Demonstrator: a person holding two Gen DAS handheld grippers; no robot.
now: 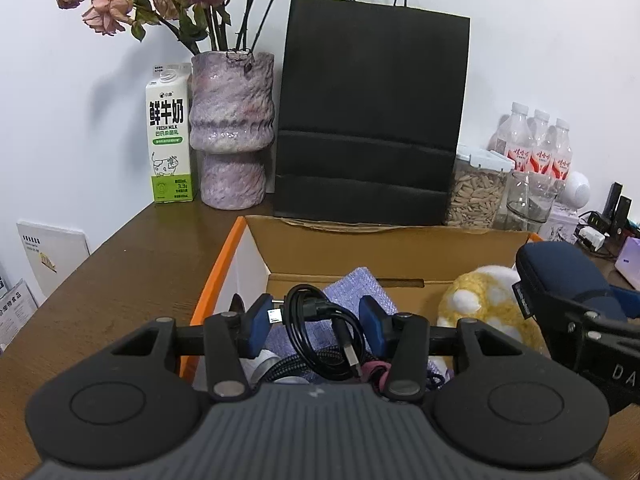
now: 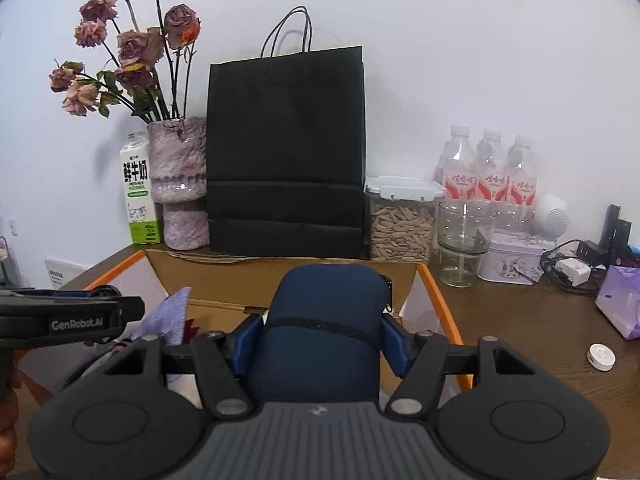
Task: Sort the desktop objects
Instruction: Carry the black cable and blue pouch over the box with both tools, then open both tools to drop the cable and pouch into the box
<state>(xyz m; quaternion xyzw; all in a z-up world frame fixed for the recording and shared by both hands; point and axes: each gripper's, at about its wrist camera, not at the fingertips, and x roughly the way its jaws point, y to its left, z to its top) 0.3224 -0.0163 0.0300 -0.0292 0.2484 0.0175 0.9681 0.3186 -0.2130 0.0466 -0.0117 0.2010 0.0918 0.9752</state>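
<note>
So both hands are busy over the cardboard box (image 1: 360, 248) right now, the one with the orange edge sitting in front of the black paper bag (image 1: 372, 112). My left gripper (image 1: 318, 320) is above the left half of the box with a coiled black USB cable (image 1: 320, 332) hanging between the blue pads. The pads look spread pretty wide around the coil, and I honestly can't tell whether they're pinching it or it's just draped there. Below it inside the box there's a lavender knit cloth (image 1: 352, 288) and a yellow-and-white plush toy (image 1: 480, 300) over toward the right wall.

My right gripper (image 2: 322, 344) is clamped on a navy zip case (image 2: 324, 320), pads pressed against both sides, and it's held above the right half of the box, not resting on anything as far as I can see.

I'd say we're at the drop-off step: both items are over the box and just need to go in. The next move probably wants the case lowered into the open spot near the right wall, beside the plush, before letting go, and the cable eased down onto the cloth so it doesn't uncoil over the rim. The white puck (image 2: 601, 357) on the desk right of the box looks like it's left to collect.
</note>
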